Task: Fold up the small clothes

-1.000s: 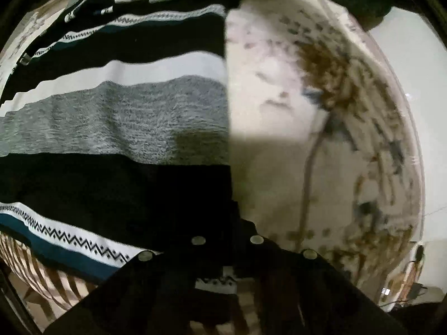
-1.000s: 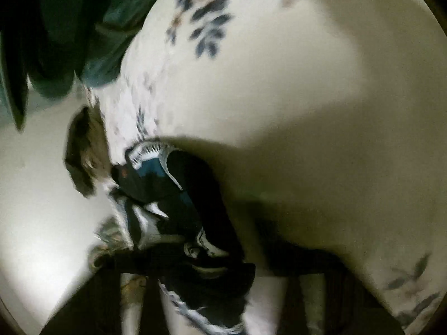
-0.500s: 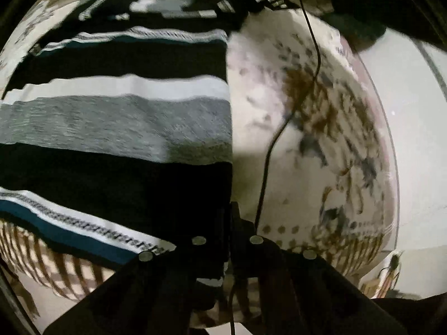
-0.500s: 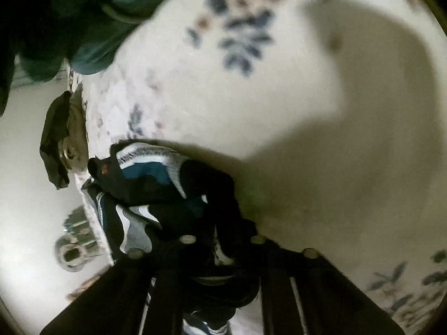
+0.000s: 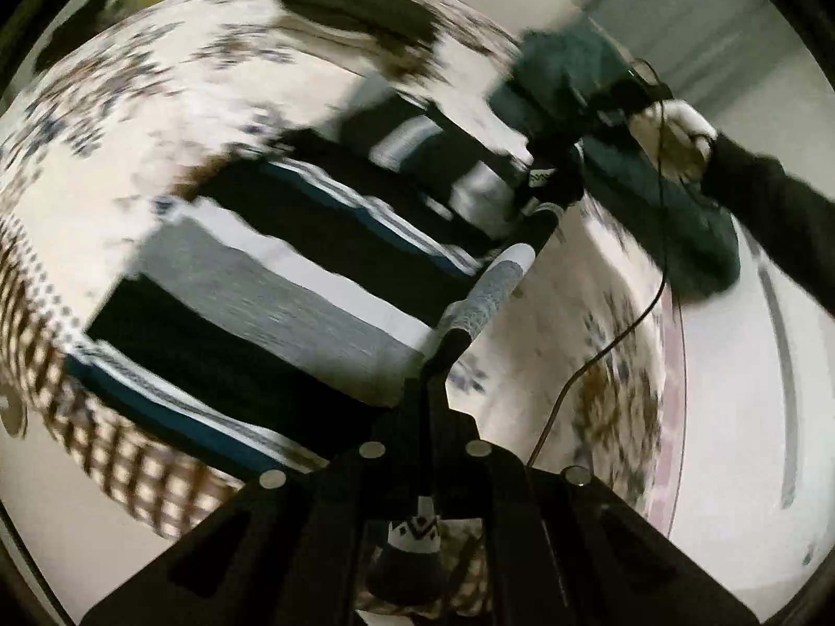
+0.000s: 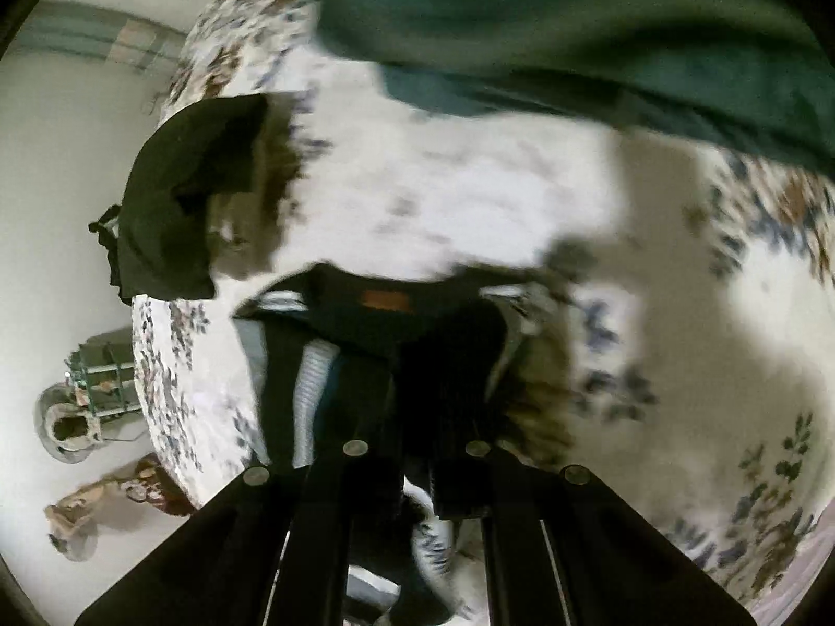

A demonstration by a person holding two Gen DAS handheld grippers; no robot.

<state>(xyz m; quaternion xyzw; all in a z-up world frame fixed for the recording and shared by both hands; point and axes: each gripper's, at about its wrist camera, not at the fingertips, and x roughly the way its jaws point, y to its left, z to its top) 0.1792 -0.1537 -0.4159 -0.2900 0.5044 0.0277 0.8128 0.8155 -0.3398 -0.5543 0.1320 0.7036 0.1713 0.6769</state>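
On the flower-printed bed (image 5: 219,104), seen from the left wrist, the striped sweater (image 5: 292,281) lies mostly flat, while its near edge rises as a taut ridge between the two tools. The left gripper (image 5: 430,391) has its fingers clenched on that edge, a patterned scrap of hem poking out beneath them. Farther along the ridge a gloved hand (image 5: 673,130) carries the other tool, likely so both corners lift together for a fold. A green garment (image 5: 678,208) waits on the bed behind it.

From the right wrist, the right gripper (image 6: 417,464) is likewise clenched on the sweater's dark fabric (image 6: 407,344), which bunches beneath it. A black garment (image 6: 177,208) sits apart at the bed's edge. No basket or box holding clothes is clearly visible; floor clutter is too blurred to name.
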